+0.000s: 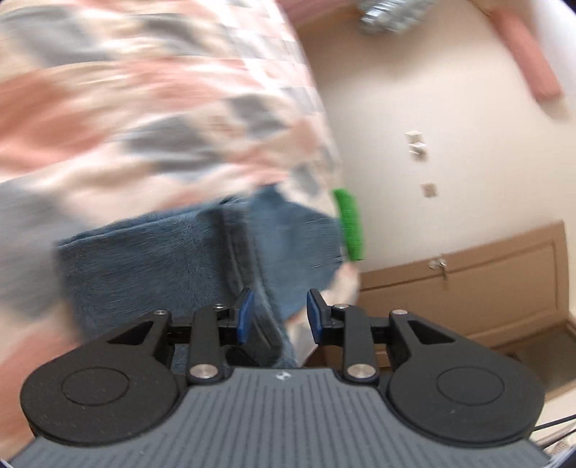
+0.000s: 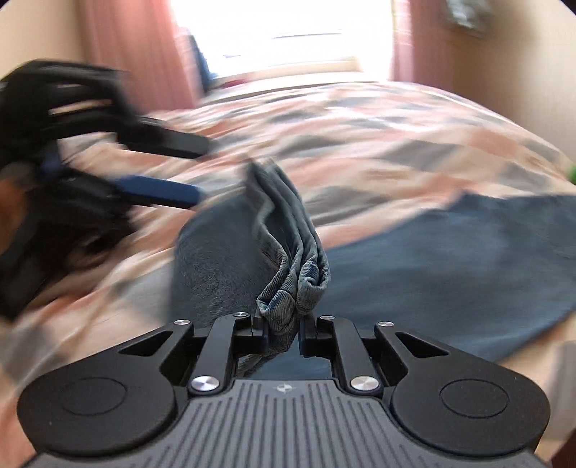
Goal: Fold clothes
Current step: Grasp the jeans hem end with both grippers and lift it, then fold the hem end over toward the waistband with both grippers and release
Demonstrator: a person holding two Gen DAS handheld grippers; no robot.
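Note:
Blue jeans [image 2: 432, 259] lie spread on a bed with a pink, grey and cream patterned cover [image 2: 396, 126]. My right gripper [image 2: 284, 333] is shut on a bunched, folded edge of the denim, lifting a ridge of cloth that runs away from me. My left gripper [image 2: 201, 169] hovers blurred at the left, just above the cover, with its jaws apart and nothing clamped. In the left wrist view the left gripper [image 1: 280, 316] is open above the jeans [image 1: 144, 266]; a seam passes under the gap between its blue pads [image 1: 246, 316].
A green object [image 1: 348, 223] sits at the edge of the bed cover [image 1: 144, 90], beside the jeans. Past the bed edge are a cream wall and a brown door [image 1: 468, 273]. A bright window [image 2: 288, 32] with pink curtains stands beyond the bed.

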